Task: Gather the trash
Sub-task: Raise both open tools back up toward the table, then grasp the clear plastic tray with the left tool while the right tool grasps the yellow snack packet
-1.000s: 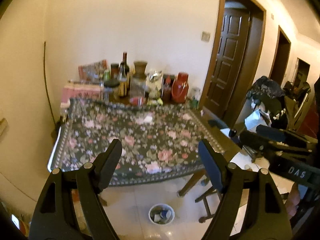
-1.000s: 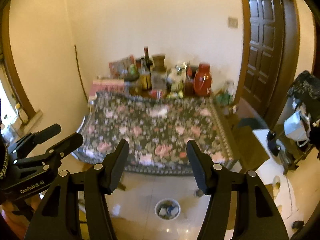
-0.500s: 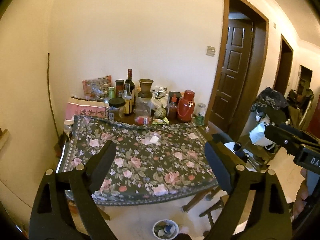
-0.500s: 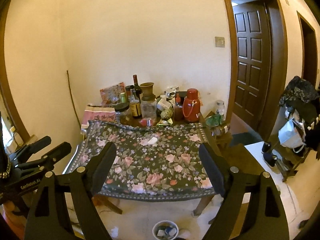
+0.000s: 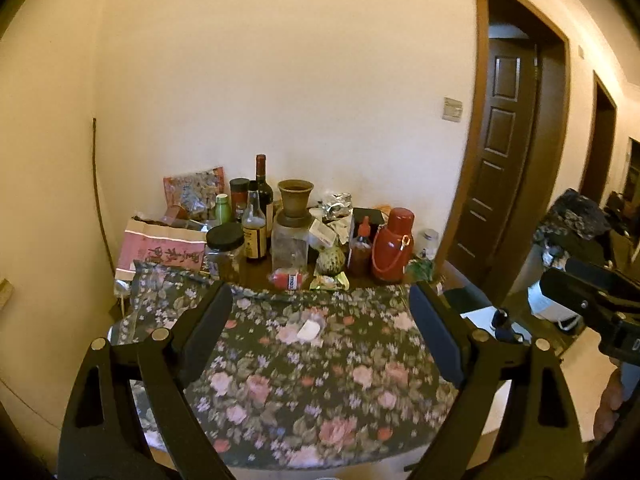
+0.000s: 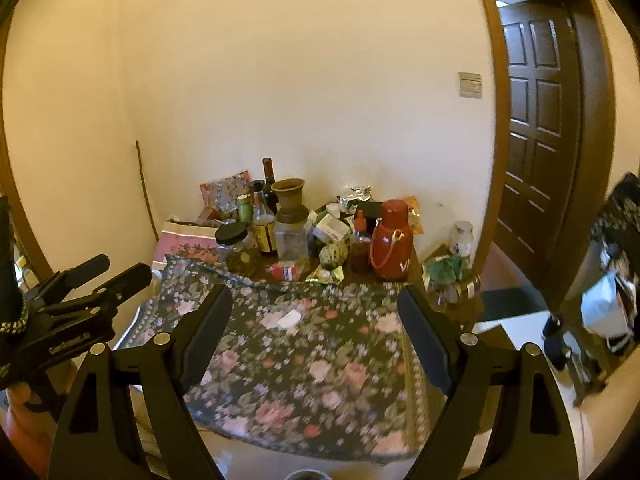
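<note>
A small white scrap of paper (image 5: pixel 308 330) (image 6: pixel 289 319) lies on the floral tablecloth (image 5: pixel 320 400) (image 6: pixel 320 380), near its far middle. Past the cloth's far edge lie a red wrapper (image 5: pixel 289 280) (image 6: pixel 286 271) and a green wrapper (image 5: pixel 330 281) (image 6: pixel 326 274), in front of the bottles. My left gripper (image 5: pixel 320 300) hangs open over the near part of the table with nothing between its fingers. My right gripper (image 6: pixel 314 298) is open and empty too, beside it. Each gripper shows at the edge of the other's view. Only the bin's rim (image 6: pixel 304 474) shows, at the bottom edge.
Bottles, jars, a clay vase (image 5: pixel 295 200) and a red thermos (image 5: pixel 390 250) crowd the back of the table against the wall. A dark wooden door (image 6: pixel 540 120) stands to the right. Furniture with a white bag (image 6: pixel 604 312) stands at the far right.
Both grippers have moved forward and slightly up toward the table, and their jaws have widened. The floor bin has slid down to the bottom edge of both views.
</note>
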A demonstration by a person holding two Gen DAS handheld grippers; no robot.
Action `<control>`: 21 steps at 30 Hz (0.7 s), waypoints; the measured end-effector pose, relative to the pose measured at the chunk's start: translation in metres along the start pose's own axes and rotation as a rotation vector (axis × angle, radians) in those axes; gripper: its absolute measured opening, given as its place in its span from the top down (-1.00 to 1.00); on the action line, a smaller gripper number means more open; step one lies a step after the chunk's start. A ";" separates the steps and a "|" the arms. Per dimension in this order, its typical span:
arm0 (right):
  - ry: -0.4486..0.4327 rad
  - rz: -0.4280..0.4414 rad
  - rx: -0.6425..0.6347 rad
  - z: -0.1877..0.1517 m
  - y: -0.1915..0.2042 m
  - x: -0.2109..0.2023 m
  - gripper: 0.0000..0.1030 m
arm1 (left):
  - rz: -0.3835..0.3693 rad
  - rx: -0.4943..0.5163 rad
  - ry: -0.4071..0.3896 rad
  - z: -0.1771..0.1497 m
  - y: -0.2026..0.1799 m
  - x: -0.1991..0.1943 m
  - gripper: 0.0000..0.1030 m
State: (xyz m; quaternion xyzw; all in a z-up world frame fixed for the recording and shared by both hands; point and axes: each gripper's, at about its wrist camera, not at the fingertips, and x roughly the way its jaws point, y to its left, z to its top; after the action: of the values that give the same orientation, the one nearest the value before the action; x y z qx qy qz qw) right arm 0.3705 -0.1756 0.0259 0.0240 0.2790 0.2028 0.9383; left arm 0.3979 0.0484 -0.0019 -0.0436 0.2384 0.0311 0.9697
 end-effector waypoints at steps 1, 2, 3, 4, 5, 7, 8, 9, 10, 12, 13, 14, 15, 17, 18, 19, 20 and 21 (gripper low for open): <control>0.005 0.011 -0.008 0.005 -0.006 0.007 -0.60 | 0.004 -0.006 0.002 0.004 -0.004 0.009 -0.74; 0.006 0.023 -0.016 0.010 -0.012 0.013 -0.60 | 0.008 -0.010 0.002 0.006 -0.006 0.015 -0.74; 0.009 0.029 -0.021 0.013 -0.016 0.020 -0.60 | 0.016 -0.014 0.004 0.009 -0.009 0.024 -0.74; 0.014 0.034 -0.025 0.015 -0.019 0.027 -0.60 | 0.027 -0.017 0.012 0.011 -0.012 0.033 -0.74; 0.022 0.039 -0.027 0.017 -0.023 0.034 -0.60 | 0.038 -0.017 0.023 0.012 -0.014 0.043 -0.74; 0.049 0.049 -0.025 0.020 -0.029 0.052 -0.60 | 0.048 -0.013 0.053 0.013 -0.015 0.059 -0.74; 0.066 0.056 -0.019 0.021 -0.032 0.061 -0.60 | 0.056 -0.008 0.073 0.012 -0.015 0.070 -0.74; 0.080 0.064 -0.013 0.022 -0.036 0.069 -0.60 | 0.063 -0.008 0.084 0.012 -0.015 0.077 -0.74; 0.104 0.076 -0.004 0.023 -0.038 0.081 -0.60 | 0.073 -0.012 0.098 0.010 -0.012 0.088 -0.74; 0.142 0.085 0.003 0.023 -0.043 0.100 -0.60 | 0.073 -0.027 0.125 0.007 -0.006 0.105 -0.74; 0.160 0.083 0.004 0.023 -0.043 0.110 -0.60 | 0.070 -0.038 0.147 0.005 -0.001 0.117 -0.74; 0.179 0.077 0.005 0.022 -0.043 0.122 -0.60 | 0.067 -0.046 0.166 0.003 0.005 0.129 -0.74; 0.196 0.071 0.005 0.021 -0.044 0.133 -0.60 | 0.067 -0.052 0.184 0.001 0.010 0.142 -0.74; 0.231 0.063 0.009 0.019 -0.044 0.155 -0.60 | 0.064 -0.060 0.223 -0.003 0.023 0.168 -0.74; 0.255 0.059 0.014 0.017 -0.043 0.169 -0.60 | 0.060 -0.063 0.237 -0.004 0.027 0.177 -0.74; 0.283 0.055 0.022 0.015 -0.042 0.185 -0.60 | 0.046 -0.068 0.261 -0.007 0.035 0.192 -0.74; 0.309 0.050 0.031 0.013 -0.042 0.200 -0.60 | 0.030 -0.071 0.288 -0.011 0.042 0.208 -0.74; 0.336 0.045 0.040 0.012 -0.042 0.217 -0.60 | 0.022 -0.069 0.303 -0.013 0.046 0.217 -0.74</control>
State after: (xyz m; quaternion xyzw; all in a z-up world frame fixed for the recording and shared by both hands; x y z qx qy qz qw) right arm 0.5575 -0.1281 -0.0822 0.0145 0.4355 0.2193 0.8730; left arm 0.5801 0.1012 -0.1179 -0.0785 0.3813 0.0427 0.9201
